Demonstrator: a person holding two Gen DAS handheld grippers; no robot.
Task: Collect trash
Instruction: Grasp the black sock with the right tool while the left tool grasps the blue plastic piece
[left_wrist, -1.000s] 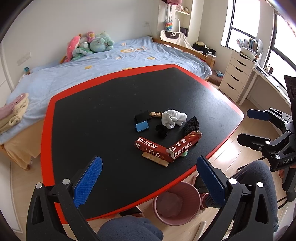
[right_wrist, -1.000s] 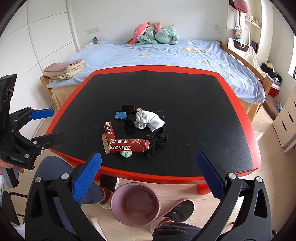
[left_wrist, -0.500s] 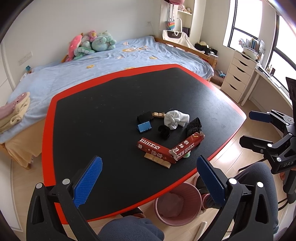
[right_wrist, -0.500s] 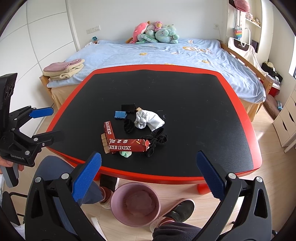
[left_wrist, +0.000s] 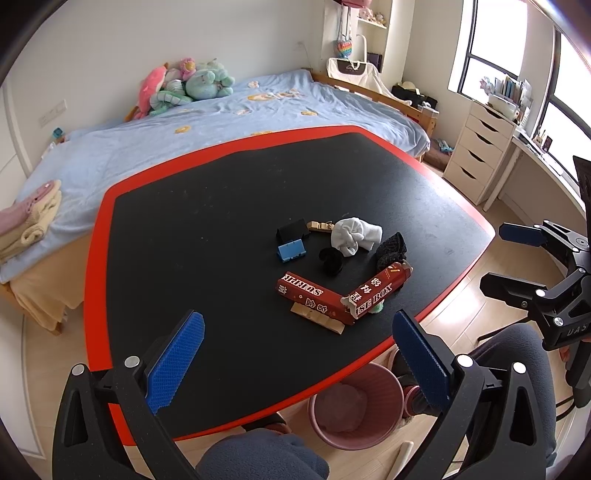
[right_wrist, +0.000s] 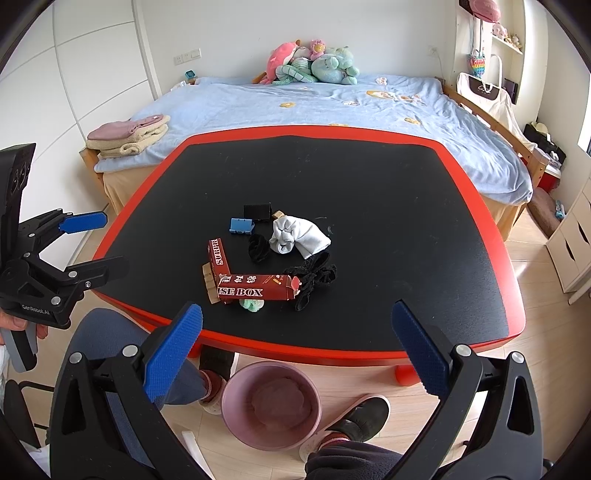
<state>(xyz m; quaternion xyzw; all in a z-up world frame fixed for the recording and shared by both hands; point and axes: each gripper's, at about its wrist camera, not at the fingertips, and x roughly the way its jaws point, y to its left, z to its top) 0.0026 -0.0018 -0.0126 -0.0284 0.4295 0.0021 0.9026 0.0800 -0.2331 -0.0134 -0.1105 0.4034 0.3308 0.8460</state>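
one red box (right_wrist: 255, 284), one white sock (right_wrist: 295, 236), one pink bin (right_wrist: 271, 404).

The bent red carton (right_wrist: 255, 286) carries white lettering: "SURPR" on one leg and "ISE BOX" on the other, with Chinese characters above it, too small to read surely; the left gripper (right_wrist: 94, 243) body reads "GenRobot.AI"; the right gripper (left_wrist: 513, 260) body shows "DAS", cut off at the frame edge.
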